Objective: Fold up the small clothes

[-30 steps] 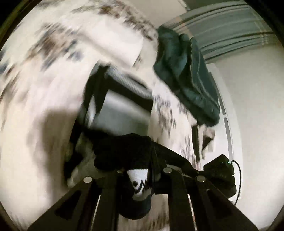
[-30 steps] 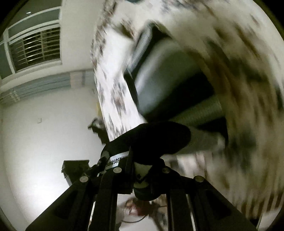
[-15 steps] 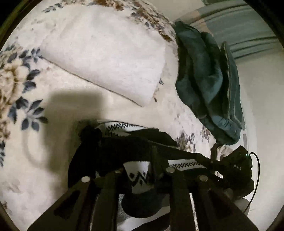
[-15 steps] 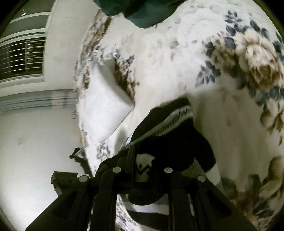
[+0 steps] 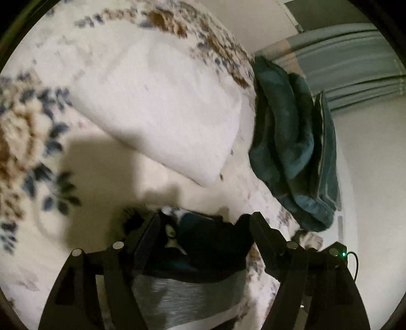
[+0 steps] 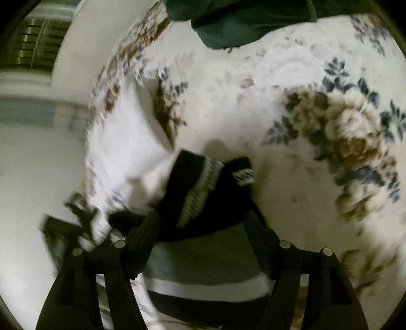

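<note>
A small black, grey and white patterned garment [image 5: 203,256] lies folded on the floral bedspread [image 5: 76,177]. My left gripper [image 5: 205,223] is open, its fingers spread on either side of the garment's dark upper edge. In the right wrist view the same garment [image 6: 203,203] lies between the spread fingers of my right gripper [image 6: 203,218], which is also open. Neither gripper holds cloth. The garment's near part is hidden under the gripper bodies.
A white folded cloth [image 5: 162,111] lies just beyond the garment; it also shows in the right wrist view [image 6: 127,147]. A dark teal folded blanket [image 5: 291,147] lies at the bed's far edge, seen too in the right wrist view [image 6: 241,22]. A wall and window are beyond.
Both grippers were shut on the garment and carried it down onto the bed. Now both have opened and the garment lies released on the bedspread.
</note>
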